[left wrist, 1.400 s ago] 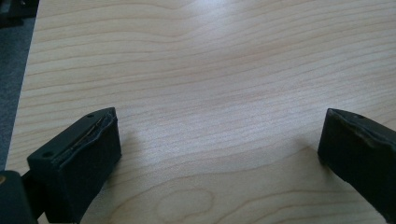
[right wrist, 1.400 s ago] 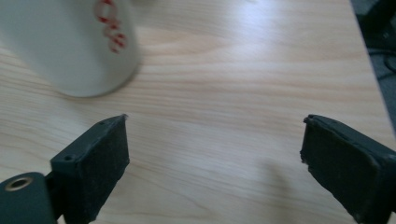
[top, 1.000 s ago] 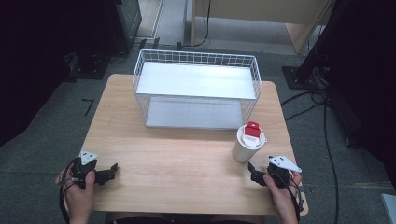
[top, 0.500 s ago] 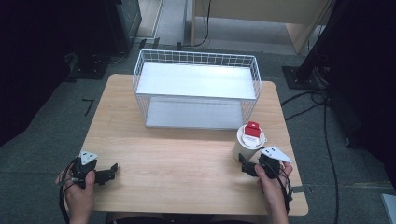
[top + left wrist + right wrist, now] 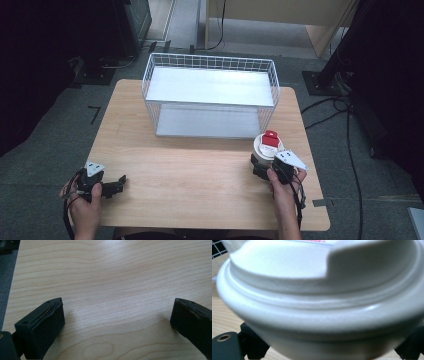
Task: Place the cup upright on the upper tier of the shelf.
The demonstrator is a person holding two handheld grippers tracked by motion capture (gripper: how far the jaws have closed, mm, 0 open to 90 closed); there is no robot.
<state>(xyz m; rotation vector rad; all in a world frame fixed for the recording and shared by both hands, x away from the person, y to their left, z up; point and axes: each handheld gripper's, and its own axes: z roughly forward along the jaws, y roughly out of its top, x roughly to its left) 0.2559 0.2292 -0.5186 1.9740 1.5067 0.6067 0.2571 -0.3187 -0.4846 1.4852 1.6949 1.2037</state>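
The white lidded cup (image 5: 266,148), capped by a red tab (image 5: 270,138), is found standing upright near the right edge of the wooden table (image 5: 200,175), just in front of the right front corner of the wire basket (image 5: 210,95). Only a narrow strip of tabletop is left between cup and basket; more open wood is left to the cup's left and toward the near edge.

The right gripper (image 5: 264,167) is placed against the cup's near side, with its jaws set to either side of the body below the lid rim. In the right gripper view the cup's lid (image 5: 317,290) is seen very close and blurred, and the jaw tips are cut off at the lower corners. Contact with the cup wall cannot be confirmed, so whether the jaws are clamped cannot be told.

The left gripper (image 5: 114,186) is held low near the table's front left corner, well apart from the cup. Its jaws are spread wide, with nothing but bare wood between them, as shown in the left gripper view (image 5: 117,322). The table's left edge is seen close beside it.

The middle of the table is unobstructed. The basket occupies the far half; its interior shelf is seen bare. Cables (image 5: 345,130) are noted on the floor to the right.
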